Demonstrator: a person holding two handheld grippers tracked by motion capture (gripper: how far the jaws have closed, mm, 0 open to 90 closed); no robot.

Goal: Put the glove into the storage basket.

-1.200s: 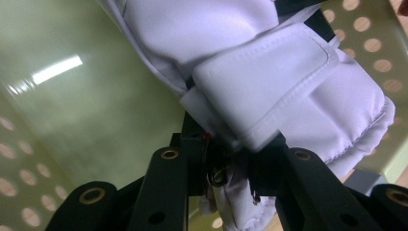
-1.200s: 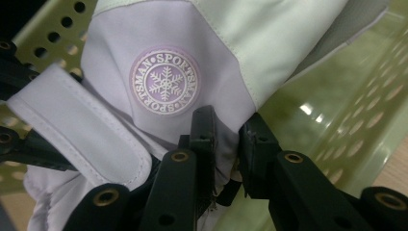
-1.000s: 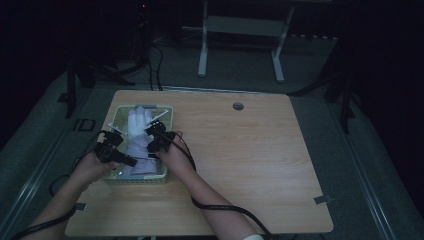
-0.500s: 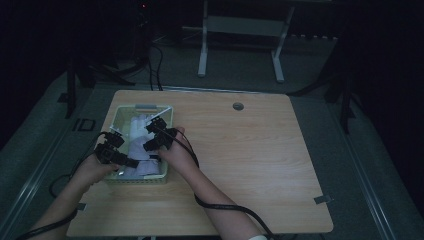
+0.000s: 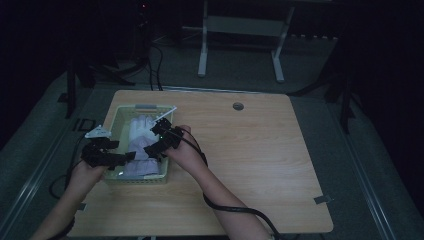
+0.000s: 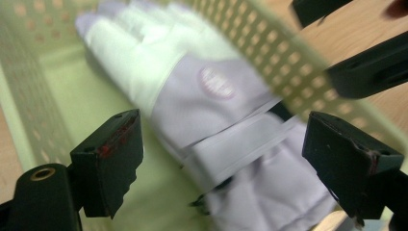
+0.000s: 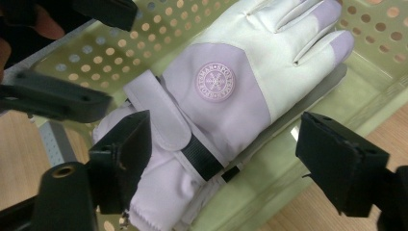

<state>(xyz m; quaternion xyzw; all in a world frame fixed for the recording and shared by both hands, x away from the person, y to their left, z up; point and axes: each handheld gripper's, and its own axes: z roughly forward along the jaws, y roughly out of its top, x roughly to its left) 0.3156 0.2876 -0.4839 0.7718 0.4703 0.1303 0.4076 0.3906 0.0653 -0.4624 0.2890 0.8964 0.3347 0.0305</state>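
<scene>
Wooden table (image 5: pixel 260 165), pale green perforated basket (image 5: pixel 118 120) at its left edge

Glove (image 6: pixel 202 110) and basket (image 6: pixel 269 62) motion-blurred; glove's cuff cropped below.

Glove (image 7: pixel 226 96): lilac back and cuff, white fingers with lilac fingertips, a round lilac badge lettered in white, and a black band under the lilac wrist strap. Basket (image 7: pixel 144 38): pale green, its walls patterned with rows of round holes. Table (image 5: pixel 260 150): light wood grain. Left gripper (image 6: pixel 223 159) and right gripper (image 7: pixel 221 168): black jaws.
</scene>
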